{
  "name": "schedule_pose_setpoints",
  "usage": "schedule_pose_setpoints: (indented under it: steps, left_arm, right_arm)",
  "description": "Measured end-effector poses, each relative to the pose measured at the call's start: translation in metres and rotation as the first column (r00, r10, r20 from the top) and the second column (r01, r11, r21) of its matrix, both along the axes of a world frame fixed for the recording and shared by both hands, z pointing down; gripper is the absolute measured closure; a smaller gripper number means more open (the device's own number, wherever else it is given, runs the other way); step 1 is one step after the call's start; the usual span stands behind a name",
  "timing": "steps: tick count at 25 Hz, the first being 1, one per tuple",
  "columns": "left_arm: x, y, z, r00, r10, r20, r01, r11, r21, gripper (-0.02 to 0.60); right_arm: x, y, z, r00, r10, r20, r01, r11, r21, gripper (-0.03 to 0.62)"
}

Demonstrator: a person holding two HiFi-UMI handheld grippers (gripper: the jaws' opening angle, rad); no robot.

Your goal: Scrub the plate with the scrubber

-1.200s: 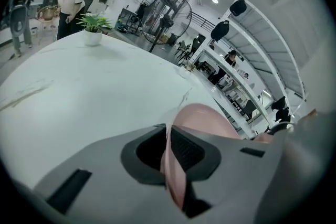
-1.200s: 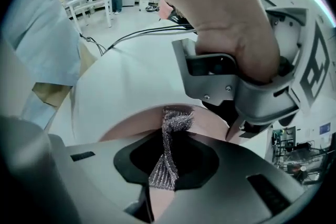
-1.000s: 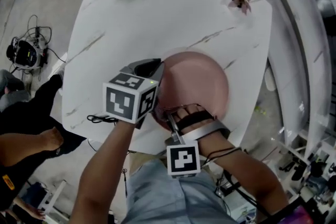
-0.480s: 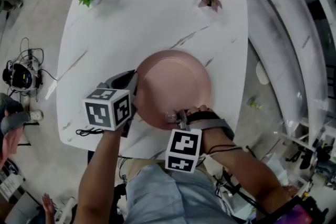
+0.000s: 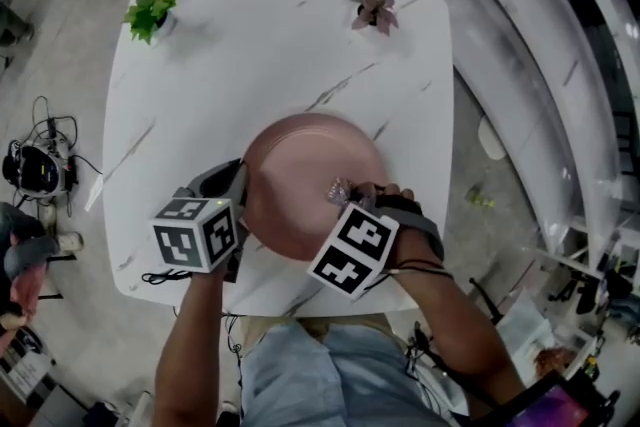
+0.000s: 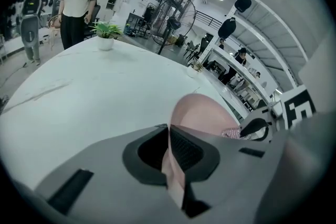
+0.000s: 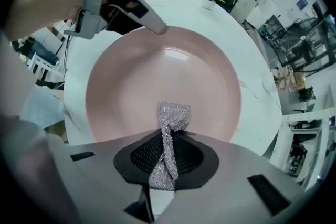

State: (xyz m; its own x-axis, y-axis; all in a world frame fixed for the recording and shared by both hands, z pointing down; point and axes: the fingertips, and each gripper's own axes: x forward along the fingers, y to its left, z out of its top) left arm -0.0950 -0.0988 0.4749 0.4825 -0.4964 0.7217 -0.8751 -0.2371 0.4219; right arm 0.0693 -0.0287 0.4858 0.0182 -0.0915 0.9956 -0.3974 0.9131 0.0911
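The plate [image 5: 300, 170] is pink and smooth, with a soft satin sheen rather than a hard gloss; whether it is glazed ceramic or plastic cannot be told. The scrubber [image 7: 173, 115] is a silvery knitted mesh, glittery, rough and crumpled. The table [image 5: 250, 45] has a white marble-look top with thin grey veins, smooth and faintly shiny. The left tongs [image 6: 169, 134] and right tongs [image 7: 167, 136] have matt grey, plastic-looking shells, and their pads [image 7: 144, 153] are black with a fine ribbed texture.
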Motion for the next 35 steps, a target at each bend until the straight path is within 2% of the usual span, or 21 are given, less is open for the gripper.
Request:
schedule_pose_setpoints:
  steps: [6,12,17,23,30,35]
  left_arm:
    - [0.001,0.002,0.001,1.000,0.002,-0.010,-0.002,1.000,-0.014,0.566]
    - [0.003,0.001,0.000,1.000,0.013,-0.016,-0.013,1.000,-0.025,0.566]
    - [0.004,0.000,0.001,1.000,0.008,-0.026,-0.009,1.000,-0.027,0.566]
    - [0.002,-0.001,0.001,0.998,-0.013,-0.062,0.010,0.999,-0.036,0.565]
    - [0.001,-0.002,0.001,0.996,-0.026,-0.089,0.022,0.999,-0.042,0.565]
    - [0.001,-0.002,0.000,0.995,-0.028,-0.094,0.025,0.999,-0.035,0.565]
  right_arm:
    - [0.009,-0.037,-0.001,0.997,0.082,0.013,-0.083,0.995,0.058,0.522]
    - [-0.002,-0.081,-0.001,0.997,0.075,0.013,-0.076,0.987,0.141,0.522]
    - [-0.030,-0.100,0.000,1.000,-0.029,0.009,0.027,0.979,0.201,0.522]
    - [-0.067,-0.097,0.000,0.987,-0.161,0.006,0.156,0.962,0.223,0.522]
    - [-0.104,-0.060,0.000,0.949,-0.313,0.018,0.302,0.929,0.214,0.522]
    - [-0.116,-0.029,-0.001,0.924,-0.377,0.065,0.359,0.913,0.192,0.522]
